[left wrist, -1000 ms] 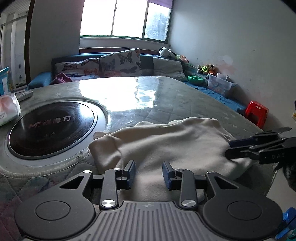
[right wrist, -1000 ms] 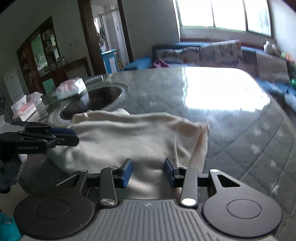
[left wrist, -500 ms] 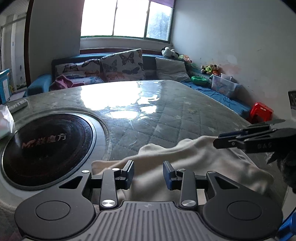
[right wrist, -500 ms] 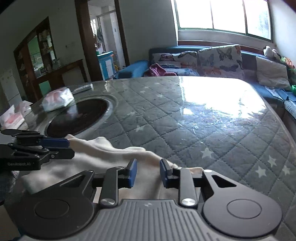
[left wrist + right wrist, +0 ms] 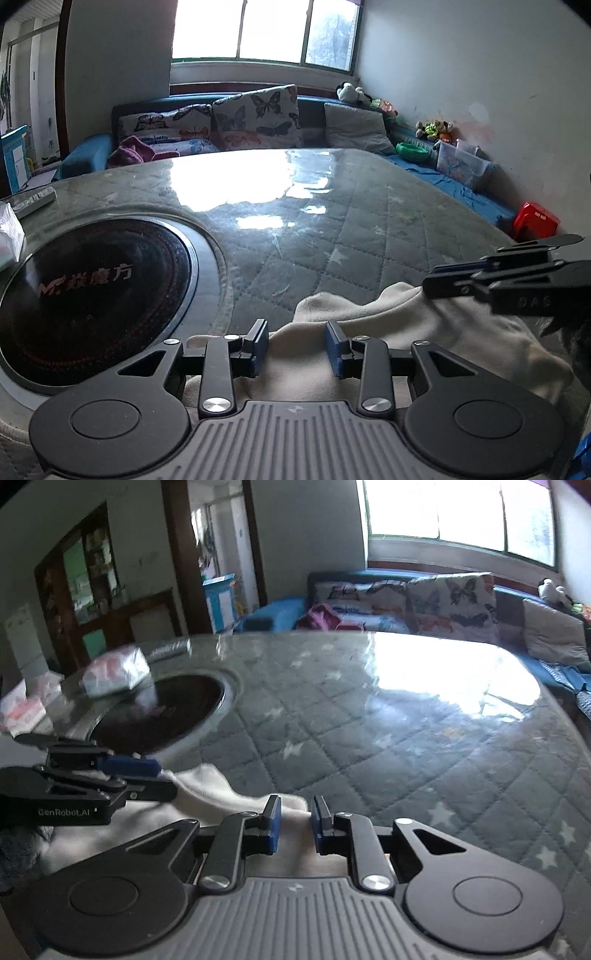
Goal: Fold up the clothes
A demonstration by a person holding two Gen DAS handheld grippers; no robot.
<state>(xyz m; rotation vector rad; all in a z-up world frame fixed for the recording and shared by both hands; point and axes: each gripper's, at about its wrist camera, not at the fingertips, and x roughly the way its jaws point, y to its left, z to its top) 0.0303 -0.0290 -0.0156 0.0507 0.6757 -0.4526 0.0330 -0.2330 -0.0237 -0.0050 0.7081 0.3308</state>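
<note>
Closing right tongs (image 5: 294, 821) over cream cloth (image 5: 207, 786), pads not yet pressing; holding left tongs (image 5: 296, 345) apart astride it. Lying rumpled, bunched at table (image 5: 332, 229) edge, six o'clock.

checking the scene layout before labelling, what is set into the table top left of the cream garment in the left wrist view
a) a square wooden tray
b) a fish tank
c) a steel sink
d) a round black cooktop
d: a round black cooktop with printed lettering sits flush in the quilted table, left of the cream garment.
</note>
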